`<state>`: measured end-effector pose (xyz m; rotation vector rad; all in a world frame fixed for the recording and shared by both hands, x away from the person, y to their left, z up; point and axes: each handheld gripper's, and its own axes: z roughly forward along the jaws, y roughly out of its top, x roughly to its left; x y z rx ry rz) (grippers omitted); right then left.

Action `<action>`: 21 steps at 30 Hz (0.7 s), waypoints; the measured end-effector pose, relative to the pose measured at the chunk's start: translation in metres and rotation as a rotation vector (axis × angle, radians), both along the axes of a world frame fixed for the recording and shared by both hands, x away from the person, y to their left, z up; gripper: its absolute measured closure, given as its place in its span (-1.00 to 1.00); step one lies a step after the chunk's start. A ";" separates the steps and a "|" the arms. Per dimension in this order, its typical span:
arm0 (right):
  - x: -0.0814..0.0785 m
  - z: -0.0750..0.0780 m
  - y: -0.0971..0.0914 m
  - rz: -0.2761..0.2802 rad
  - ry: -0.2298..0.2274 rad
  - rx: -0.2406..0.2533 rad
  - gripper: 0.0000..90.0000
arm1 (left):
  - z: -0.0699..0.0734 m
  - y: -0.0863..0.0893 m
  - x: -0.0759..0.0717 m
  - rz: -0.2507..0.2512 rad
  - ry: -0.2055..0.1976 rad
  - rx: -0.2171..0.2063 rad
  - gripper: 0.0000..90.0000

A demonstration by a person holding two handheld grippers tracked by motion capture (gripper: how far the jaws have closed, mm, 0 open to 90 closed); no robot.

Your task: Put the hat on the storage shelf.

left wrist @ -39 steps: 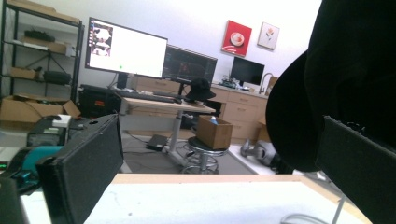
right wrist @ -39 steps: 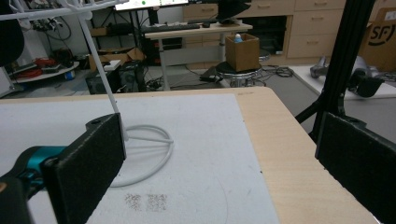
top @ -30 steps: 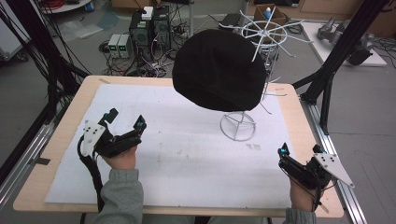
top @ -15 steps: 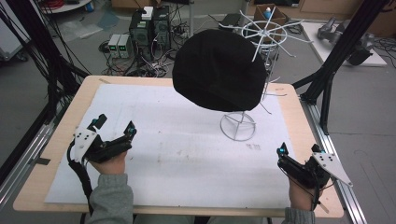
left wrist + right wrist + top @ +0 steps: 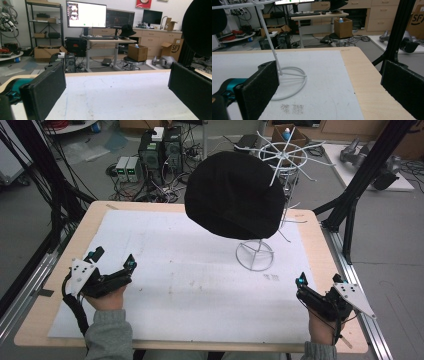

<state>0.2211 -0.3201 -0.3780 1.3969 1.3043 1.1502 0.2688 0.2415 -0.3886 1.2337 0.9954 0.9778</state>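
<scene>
Black hat (image 5: 232, 195) hangs on the wire stand (image 5: 255, 255) at 1 o'clock on the worktop (image 5: 165, 265); with both jaws open and empty, I risk toppling it by snagging.

I am seeing a soft, matt black cloth hat (image 5: 234, 195) on a shiny white wire stand (image 5: 255, 255), at twelve o'clock from my matt white sheet (image 5: 190, 280).

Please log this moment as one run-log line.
left gripper: open, idle | right gripper: open, idle | black hat: on wire stand
</scene>
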 end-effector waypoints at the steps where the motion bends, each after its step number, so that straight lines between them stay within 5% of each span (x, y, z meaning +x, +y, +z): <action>1: 0.000 0.000 0.000 0.000 0.000 0.000 -0.98 | -0.001 0.002 -0.001 0.003 0.003 0.004 -0.96; 5: 0.001 -0.001 0.001 0.001 0.004 0.002 -0.99 | -0.004 0.010 -0.003 0.005 0.015 -0.020 -0.96; 21: 0.001 0.001 0.002 0.016 -0.007 0.011 -0.98 | -0.007 0.024 -0.012 0.030 0.021 -0.006 -0.96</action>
